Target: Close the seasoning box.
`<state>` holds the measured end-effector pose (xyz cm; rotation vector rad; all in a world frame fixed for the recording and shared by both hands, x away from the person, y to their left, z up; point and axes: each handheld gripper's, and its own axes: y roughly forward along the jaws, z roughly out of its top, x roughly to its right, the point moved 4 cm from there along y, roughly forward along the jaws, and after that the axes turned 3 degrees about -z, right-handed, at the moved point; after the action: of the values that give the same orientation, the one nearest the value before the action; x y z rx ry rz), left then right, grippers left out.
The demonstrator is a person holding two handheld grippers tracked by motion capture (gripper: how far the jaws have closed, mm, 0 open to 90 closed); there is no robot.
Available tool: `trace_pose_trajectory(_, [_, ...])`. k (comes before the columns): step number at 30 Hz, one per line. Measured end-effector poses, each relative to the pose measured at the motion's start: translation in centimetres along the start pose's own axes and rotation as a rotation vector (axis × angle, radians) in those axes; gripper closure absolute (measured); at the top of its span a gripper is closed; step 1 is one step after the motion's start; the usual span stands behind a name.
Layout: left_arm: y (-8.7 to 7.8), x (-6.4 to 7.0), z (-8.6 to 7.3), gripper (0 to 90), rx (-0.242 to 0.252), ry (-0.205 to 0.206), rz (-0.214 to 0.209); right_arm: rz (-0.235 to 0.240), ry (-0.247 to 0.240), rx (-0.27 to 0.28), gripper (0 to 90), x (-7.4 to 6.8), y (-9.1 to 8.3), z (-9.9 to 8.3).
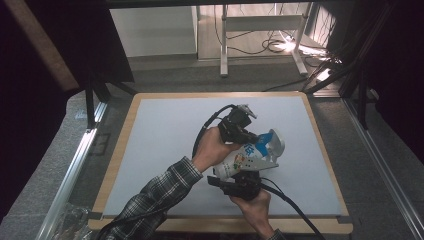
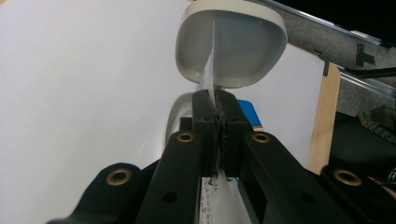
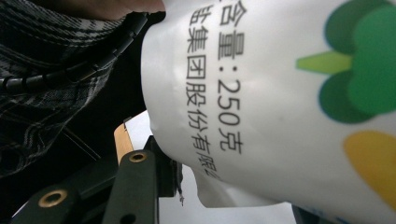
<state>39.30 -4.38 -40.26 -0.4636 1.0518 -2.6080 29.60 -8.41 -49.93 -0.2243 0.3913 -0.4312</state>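
At centre right of the high view | glossy white printed pouch is held above grey worktop | pouch's thin flat edge is clamped by left hand-held gripper | pouch's base is pinched by right hand-held gripper

Black tongs with brass-ringed screw holes on each jaw; a black cable trails from each. The left sleeve is grey-and-black plaid.
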Motion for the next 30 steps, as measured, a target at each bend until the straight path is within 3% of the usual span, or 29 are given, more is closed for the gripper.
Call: trace_pose_trajectory(30, [-0.07, -0.02, 0.34, 88.1, -0.021, 0.004, -0.006, 0.003, -0.006, 0.000, 57.3, -0.25, -0.07, 0.29])
